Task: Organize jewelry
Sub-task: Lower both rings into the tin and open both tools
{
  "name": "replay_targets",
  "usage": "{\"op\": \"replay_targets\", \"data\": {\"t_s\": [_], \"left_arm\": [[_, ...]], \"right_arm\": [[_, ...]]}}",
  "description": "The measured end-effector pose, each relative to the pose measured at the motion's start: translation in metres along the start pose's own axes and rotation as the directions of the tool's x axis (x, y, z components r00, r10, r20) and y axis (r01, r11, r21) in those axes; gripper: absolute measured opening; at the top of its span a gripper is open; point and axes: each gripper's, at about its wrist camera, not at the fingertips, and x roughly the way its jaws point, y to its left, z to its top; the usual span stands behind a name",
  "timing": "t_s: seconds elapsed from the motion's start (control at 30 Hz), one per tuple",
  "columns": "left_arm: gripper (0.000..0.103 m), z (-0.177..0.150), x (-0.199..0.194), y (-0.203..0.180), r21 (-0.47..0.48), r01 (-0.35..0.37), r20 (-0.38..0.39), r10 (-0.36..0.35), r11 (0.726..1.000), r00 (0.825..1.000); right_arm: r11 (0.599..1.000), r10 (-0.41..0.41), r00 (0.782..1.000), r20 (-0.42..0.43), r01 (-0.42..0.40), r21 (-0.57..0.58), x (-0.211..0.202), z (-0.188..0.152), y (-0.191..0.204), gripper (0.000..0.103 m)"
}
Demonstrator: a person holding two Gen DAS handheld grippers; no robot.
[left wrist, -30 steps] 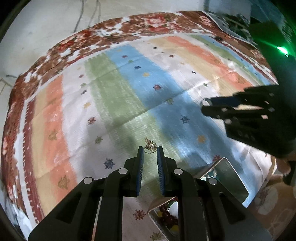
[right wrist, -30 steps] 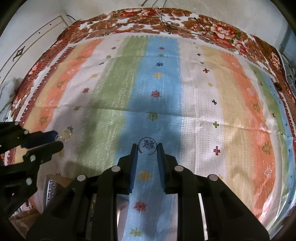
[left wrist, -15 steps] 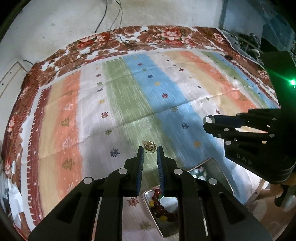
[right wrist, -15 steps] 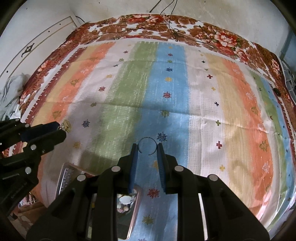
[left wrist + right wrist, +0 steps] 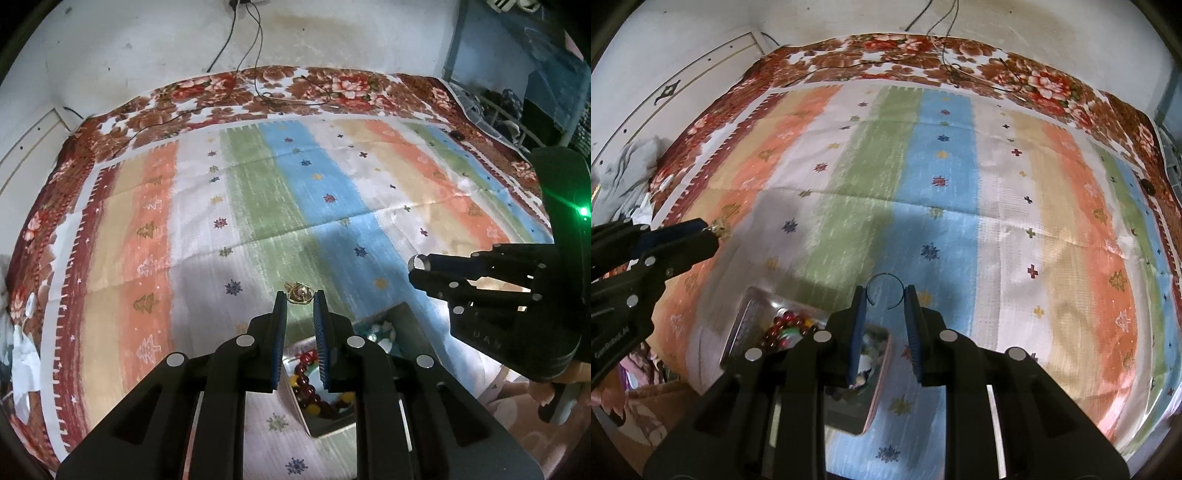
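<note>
My left gripper (image 5: 300, 297) is shut on a small gold ring with a stone (image 5: 300, 293) and holds it in the air above the striped cloth. My right gripper (image 5: 885, 295) is shut on a thin dark wire ring (image 5: 884, 290), also lifted. In the left wrist view the right gripper (image 5: 419, 267) shows at the right with its ring edge-on. In the right wrist view the left gripper (image 5: 713, 230) shows at the left with the gold ring (image 5: 719, 229). A metal tin (image 5: 402, 314) with red and yellow beads (image 5: 310, 391) lies below both grippers; it also shows in the right wrist view (image 5: 746, 314).
A striped cloth (image 5: 258, 206) with a floral border covers the bed. Black cables (image 5: 258, 85) run from the wall onto its far edge. Grey cloth (image 5: 628, 173) is bunched at the left edge. A small dark object (image 5: 1147, 186) lies at the far right.
Both grippers have risen and pulled back with their rings still held. The tin with beads has come fully into view beneath them.
</note>
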Motion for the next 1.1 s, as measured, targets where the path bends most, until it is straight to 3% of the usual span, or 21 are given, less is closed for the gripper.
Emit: {"op": "replay_targets", "data": {"t_s": [0.47, 1.1], "left_arm": [[0.014, -0.019, -0.009, -0.003, -0.022, 0.014, -0.001, -0.014, 1.000, 1.000], [0.014, -0.019, -0.008, 0.016, -0.071, 0.017, -0.006, -0.017, 0.997, 1.000]], "right_arm": [[0.995, 0.093, 0.996, -0.003, -0.093, 0.022, -0.015, -0.021, 0.011, 0.022], [0.993, 0.114, 0.992, -0.052, -0.116, -0.032, -0.006, -0.026, 0.026, 0.022]]}}
